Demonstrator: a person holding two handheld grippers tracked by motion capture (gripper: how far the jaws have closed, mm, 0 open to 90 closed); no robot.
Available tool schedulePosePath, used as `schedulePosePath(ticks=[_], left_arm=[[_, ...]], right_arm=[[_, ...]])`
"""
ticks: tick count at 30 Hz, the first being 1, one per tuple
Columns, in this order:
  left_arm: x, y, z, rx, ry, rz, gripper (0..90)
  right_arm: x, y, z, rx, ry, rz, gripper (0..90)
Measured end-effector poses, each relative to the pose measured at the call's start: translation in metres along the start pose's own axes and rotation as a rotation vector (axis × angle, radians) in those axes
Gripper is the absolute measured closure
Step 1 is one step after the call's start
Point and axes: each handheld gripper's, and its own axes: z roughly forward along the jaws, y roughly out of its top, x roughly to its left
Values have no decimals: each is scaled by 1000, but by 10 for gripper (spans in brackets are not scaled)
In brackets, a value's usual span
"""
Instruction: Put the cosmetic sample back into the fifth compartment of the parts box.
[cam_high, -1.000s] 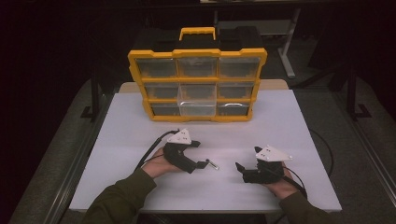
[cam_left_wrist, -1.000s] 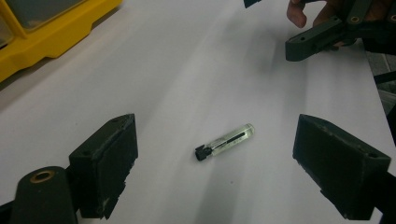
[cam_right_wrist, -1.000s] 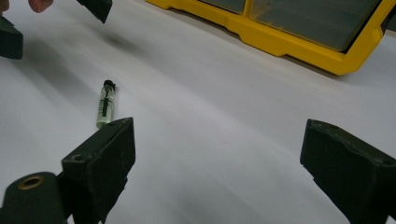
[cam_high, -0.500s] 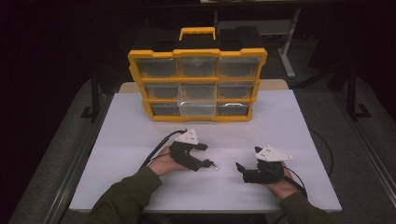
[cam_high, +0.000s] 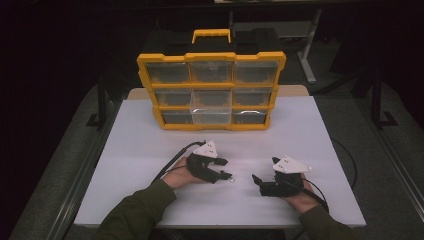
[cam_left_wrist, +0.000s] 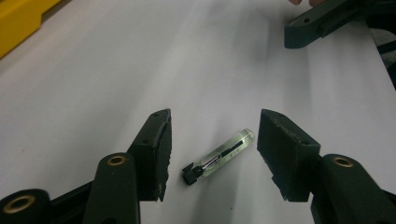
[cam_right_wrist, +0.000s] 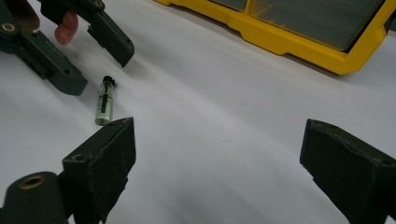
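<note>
Your left gripper (cam_left_wrist: 212, 149) has been closing, jaws apart astride the vial (cam_left_wrist: 219, 156), which lies slantwise between them untouched.

A white table (cam_high: 320, 125) stands on grey carpeted floor (cam_high: 45, 165) in a dark room; behind it, the white leg of another table (cam_high: 306, 50) shows in the gloom
</note>
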Motion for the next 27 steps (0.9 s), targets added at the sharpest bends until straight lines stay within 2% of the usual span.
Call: schedulePosePath(ticks=[5,16,18,20,27], left_arm=[[1,-2,4,14,-14,10,506],[-2,-3,8,11,-31,27,610],[-2,-3,10,24,-36,35,633],[-4,-5,12,25,-40,22,645],[-6,-6,14,33,-39,31,681]], right_arm=[[0,0,0,-2,-1,-1,98],[0,0,0,0,0,-1,100],[0,0,0,0,0,-1,100],[0,0,0,0,0,-1,100],[0,0,0,1,-1,-4,100]])
